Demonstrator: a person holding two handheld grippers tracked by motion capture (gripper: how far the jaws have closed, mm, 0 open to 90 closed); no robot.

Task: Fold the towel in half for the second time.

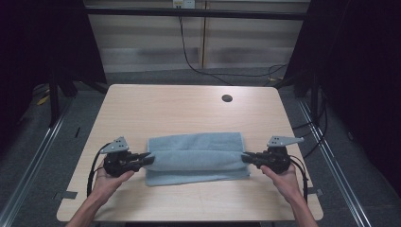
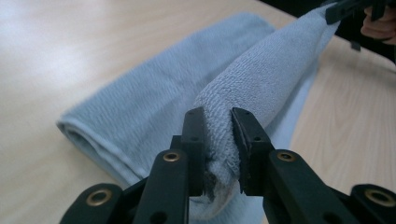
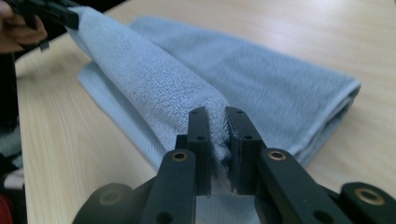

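The blue towel (image 1: 196, 158) lies mid-table, its upper layer lifted between your grippers. Your left gripper (image 1: 145, 160) and right gripper (image 1: 247, 158) each pinch one end of that layer. Uneven pulling could slip it free or drag the layer beneath askew. No readable writing anywhere.

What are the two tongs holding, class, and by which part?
Both hold the towel. The left tongs pinch one end of its raised fold; the right tongs pinch the opposite end. The rest lies on the table.
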